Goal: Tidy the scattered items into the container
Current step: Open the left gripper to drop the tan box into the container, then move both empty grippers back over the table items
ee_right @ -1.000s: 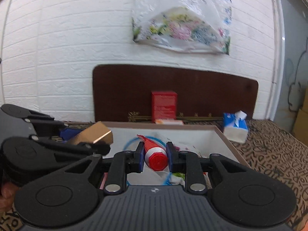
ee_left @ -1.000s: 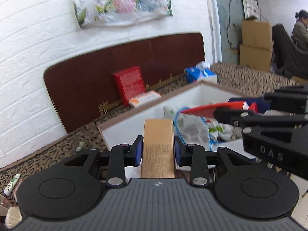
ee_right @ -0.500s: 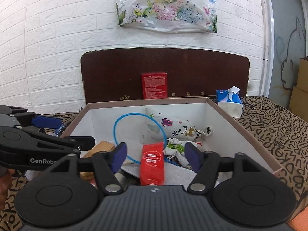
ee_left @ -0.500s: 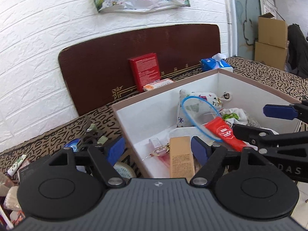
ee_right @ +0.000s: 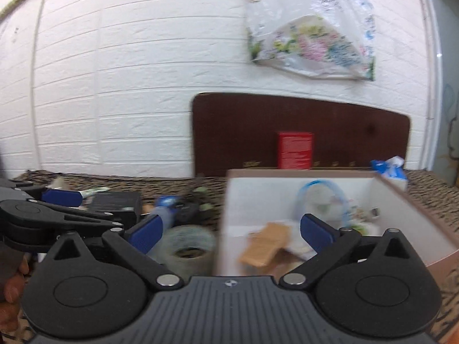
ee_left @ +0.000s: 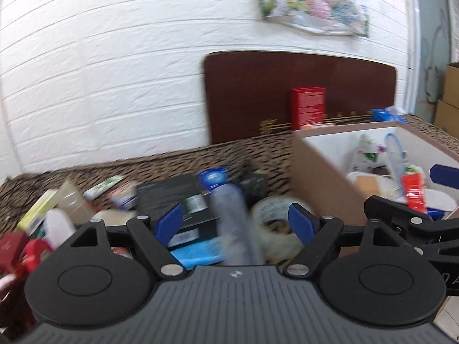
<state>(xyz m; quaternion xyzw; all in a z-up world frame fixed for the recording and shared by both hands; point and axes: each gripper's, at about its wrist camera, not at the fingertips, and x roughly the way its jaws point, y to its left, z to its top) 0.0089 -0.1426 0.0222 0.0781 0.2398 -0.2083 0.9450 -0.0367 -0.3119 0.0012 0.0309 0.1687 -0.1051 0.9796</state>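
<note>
The cardboard box (ee_left: 318, 172) with white inside walls stands at the right; it also shows in the right wrist view (ee_right: 298, 173). Inside lie a gold carton (ee_right: 265, 243), a red tube (ee_left: 413, 192), a blue hoop (ee_right: 324, 195) and a flowered pouch (ee_left: 367, 152). My left gripper (ee_left: 235, 222) is open and empty over a clear bottle with a blue cap (ee_left: 229, 212), left of the box. My right gripper (ee_right: 229, 229) is open and empty above the box's left wall. A tape roll (ee_right: 189, 243) lies beside the box.
Scattered items lie left of the box on the patterned cloth: a black box (ee_left: 169, 195), a blue packet (ee_left: 198, 253), small cartons (ee_left: 43, 209) and red boxes (ee_left: 11, 246). A red box (ee_left: 308, 107) leans on a brown board (ee_left: 246, 91). A tissue pack (ee_right: 390, 169) sits behind the box.
Both grippers let go of the gold carton and red tube into the box, then swung left. The left one now hangs over the scattered pile.
</note>
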